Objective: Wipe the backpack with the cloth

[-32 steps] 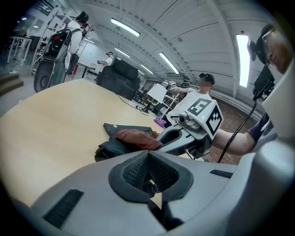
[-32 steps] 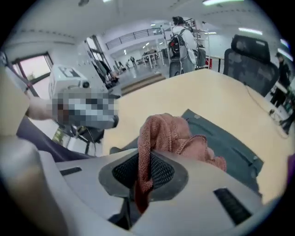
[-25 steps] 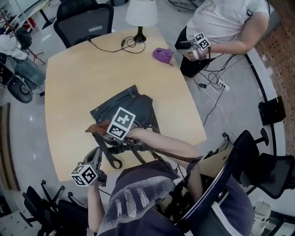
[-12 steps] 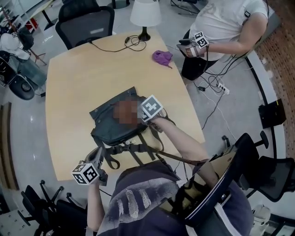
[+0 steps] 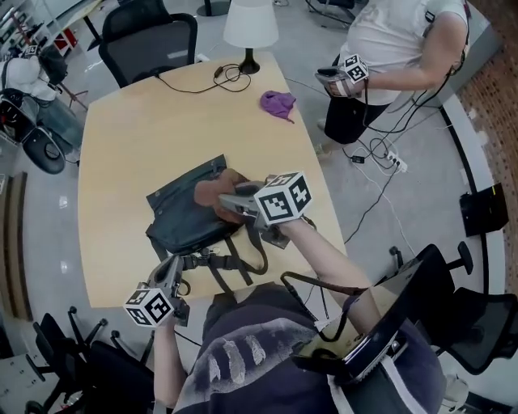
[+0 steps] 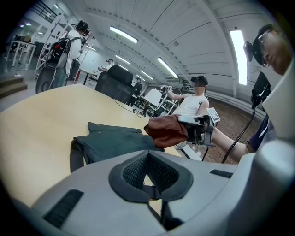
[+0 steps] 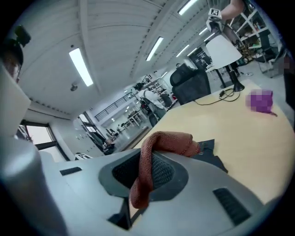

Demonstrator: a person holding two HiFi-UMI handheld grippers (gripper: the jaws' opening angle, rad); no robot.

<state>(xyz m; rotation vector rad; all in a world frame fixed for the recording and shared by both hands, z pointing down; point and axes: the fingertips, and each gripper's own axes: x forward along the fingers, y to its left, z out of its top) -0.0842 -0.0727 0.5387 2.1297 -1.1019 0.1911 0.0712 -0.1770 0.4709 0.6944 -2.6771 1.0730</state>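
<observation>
Risk starts at the left: the left gripper (image 5: 168, 276) hangs over the near edge of the table (image 5: 121, 121), its jaws closed together on nothing, well apart from the backpack (image 5: 180, 217). With nothing pinning it, the soft dark bag, which lies flat in the middle of the table, may slide or bunch under a firm stroke instead of being rubbed clean. Its loose straps (image 5: 231, 263) trail toward the near edge and could snag the claw on a return pass.

Further right, the right gripper (image 5: 231, 201) is clamped on the rust-brown cloth (image 5: 212, 192) and presses it on the bag's right half. Its own view shows only a narrow fold caught between the pads, with the bulk bunched ahead of the jaws. A hard drag across the fabric or a zip could probably pull that fold free. A bunched cloth also touches little of the surface, so patches may go unwiped. A purple rag (image 5: 277, 102) and a lamp (image 5: 249, 24) sit at the far side, clear of the work, and another person stands beyond the far right corner.

Against a second ago, the cloth has swept from the bag's near-left corner, by the straps, across to its right half. The left gripper has stayed at the near edge.
</observation>
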